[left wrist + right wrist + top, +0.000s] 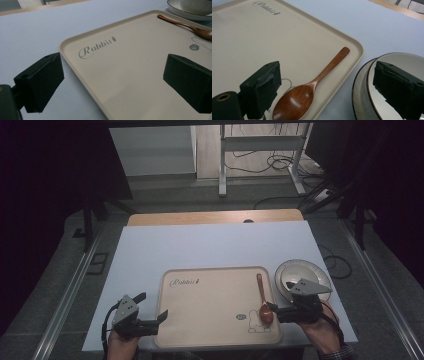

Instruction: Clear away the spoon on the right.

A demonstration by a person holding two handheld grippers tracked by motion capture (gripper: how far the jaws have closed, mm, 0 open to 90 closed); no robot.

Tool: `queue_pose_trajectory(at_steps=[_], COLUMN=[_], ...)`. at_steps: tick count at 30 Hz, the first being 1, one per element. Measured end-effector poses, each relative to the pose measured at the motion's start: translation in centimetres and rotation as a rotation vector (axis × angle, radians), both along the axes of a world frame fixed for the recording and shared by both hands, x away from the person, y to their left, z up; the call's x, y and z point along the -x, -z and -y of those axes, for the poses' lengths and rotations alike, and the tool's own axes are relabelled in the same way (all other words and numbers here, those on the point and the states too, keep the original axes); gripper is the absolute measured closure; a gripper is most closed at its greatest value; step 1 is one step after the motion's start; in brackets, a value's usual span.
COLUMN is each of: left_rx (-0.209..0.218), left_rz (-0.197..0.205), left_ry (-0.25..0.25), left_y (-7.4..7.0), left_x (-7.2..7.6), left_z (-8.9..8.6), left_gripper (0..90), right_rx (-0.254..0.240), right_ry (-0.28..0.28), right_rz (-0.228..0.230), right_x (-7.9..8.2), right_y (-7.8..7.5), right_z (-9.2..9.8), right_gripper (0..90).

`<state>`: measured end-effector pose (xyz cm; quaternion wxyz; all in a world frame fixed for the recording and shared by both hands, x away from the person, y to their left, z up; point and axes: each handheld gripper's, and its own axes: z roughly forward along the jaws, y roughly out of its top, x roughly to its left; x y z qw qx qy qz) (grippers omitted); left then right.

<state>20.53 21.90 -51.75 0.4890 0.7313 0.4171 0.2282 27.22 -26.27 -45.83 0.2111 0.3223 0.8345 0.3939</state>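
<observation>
The right gripper (272, 310) hides part of the bowl (287, 275) (near rim).

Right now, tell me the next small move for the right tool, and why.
Probably ease the right tool down over the brown wooden spoon and close. Its jaws stand open on either side of the spoon, which lies loose at the right edge of the beige rectangular tray, beside the white bowl.

White table (210, 245), beige tray (210, 305) at its near edge — white plate (320, 270) just right.
</observation>
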Motion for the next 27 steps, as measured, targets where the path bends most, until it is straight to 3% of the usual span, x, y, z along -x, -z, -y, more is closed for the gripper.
queue_pose_trajectory(at_steps=[27], left_rx=[0.003], left_rz=[-0.003], left_ry=[0.001], left_y=[0.1], left_x=[0.0], left_z=[-0.1], left_gripper=[2.4], right_rx=[-0.033], right_ry=[0.062], right_rz=[0.031], right_x=[2.5], right_y=[0.7], right_z=[3.3], right_gripper=[4.5])
